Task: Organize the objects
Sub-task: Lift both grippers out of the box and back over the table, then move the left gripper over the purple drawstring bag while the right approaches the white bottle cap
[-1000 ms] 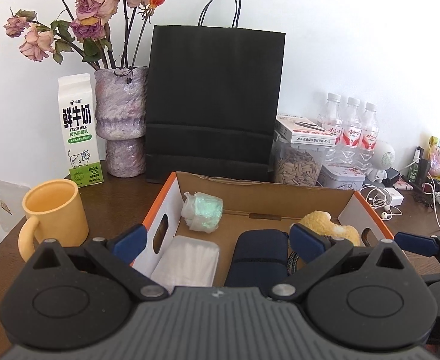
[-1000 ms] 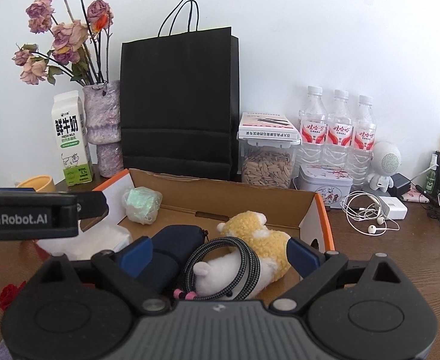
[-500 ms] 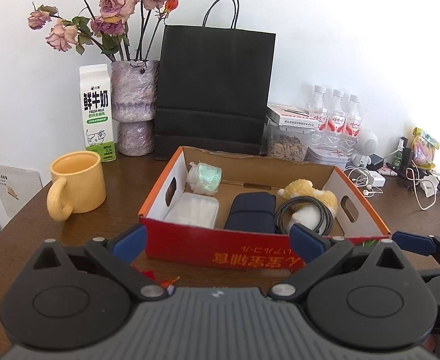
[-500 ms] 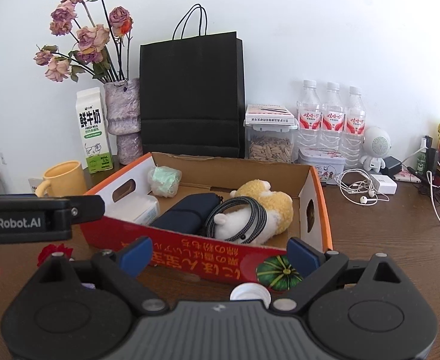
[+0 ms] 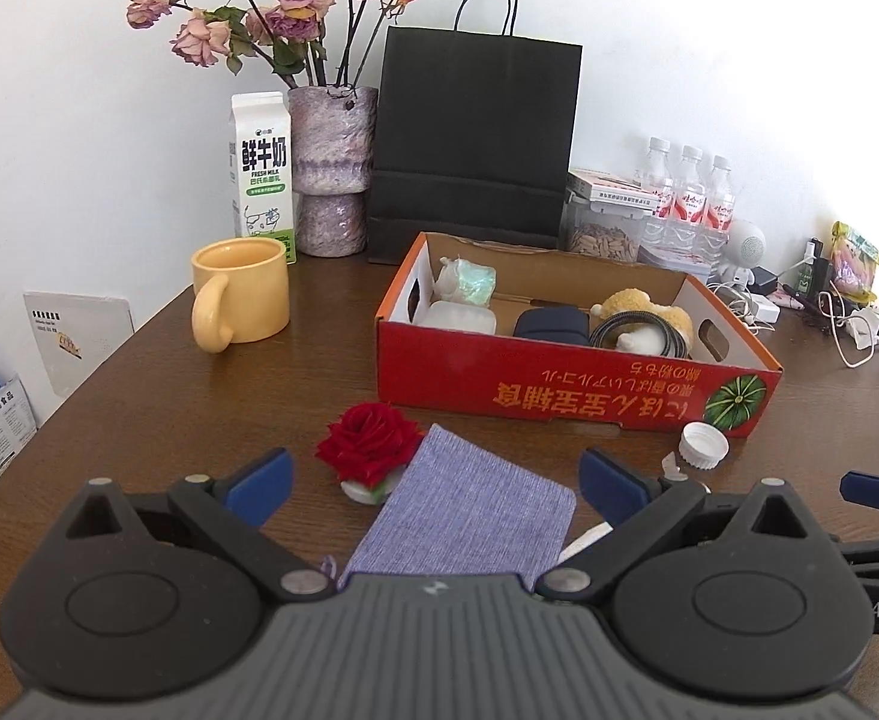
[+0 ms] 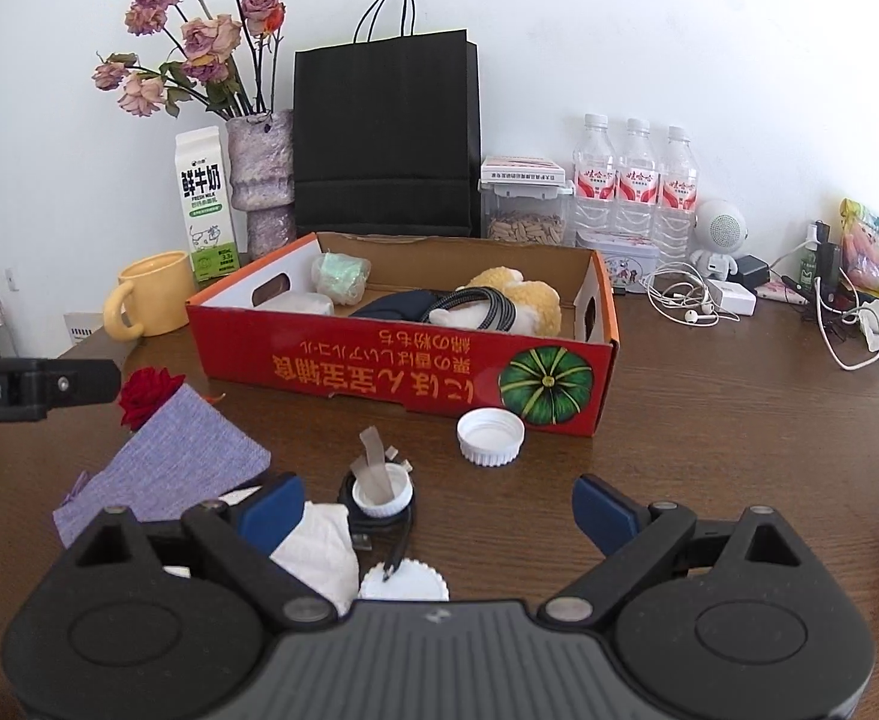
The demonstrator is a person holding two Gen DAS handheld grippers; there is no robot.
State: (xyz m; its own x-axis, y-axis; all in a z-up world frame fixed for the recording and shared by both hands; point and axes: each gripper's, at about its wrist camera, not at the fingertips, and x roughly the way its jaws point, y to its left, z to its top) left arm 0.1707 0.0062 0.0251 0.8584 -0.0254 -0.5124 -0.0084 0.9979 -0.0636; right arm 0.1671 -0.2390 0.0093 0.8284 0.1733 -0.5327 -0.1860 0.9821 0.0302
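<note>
A red cardboard box (image 5: 559,387) (image 6: 403,372) stands mid-table and holds a yellow plush toy (image 6: 526,297), a coiled cable (image 6: 490,307), a navy case (image 5: 550,321), a white packet (image 5: 463,317) and a green wrapped bundle (image 5: 469,281). In front of it lie a red rose (image 5: 373,435), a purple cloth pouch (image 5: 469,516) (image 6: 163,468), a white cap (image 6: 490,429), a small lid with a tape strip (image 6: 379,489), a ridged cap (image 6: 403,585) and a white tissue (image 6: 319,552). My left gripper (image 5: 436,480) hovers open over the pouch. My right gripper (image 6: 437,510) is open above the small lids, holding nothing.
A yellow mug (image 5: 241,294), milk carton (image 5: 262,180), vase of dried roses (image 5: 331,180) and black paper bag (image 5: 475,138) line the back left. Water bottles (image 6: 634,180), a seed jar (image 6: 523,210), a small white speaker (image 6: 718,234) and tangled cables (image 6: 685,300) crowd the right.
Both grippers have drawn back from over the box toward the near table edge. The box now sits farther off, and the rose, pouch, caps and tissue have come into view.
</note>
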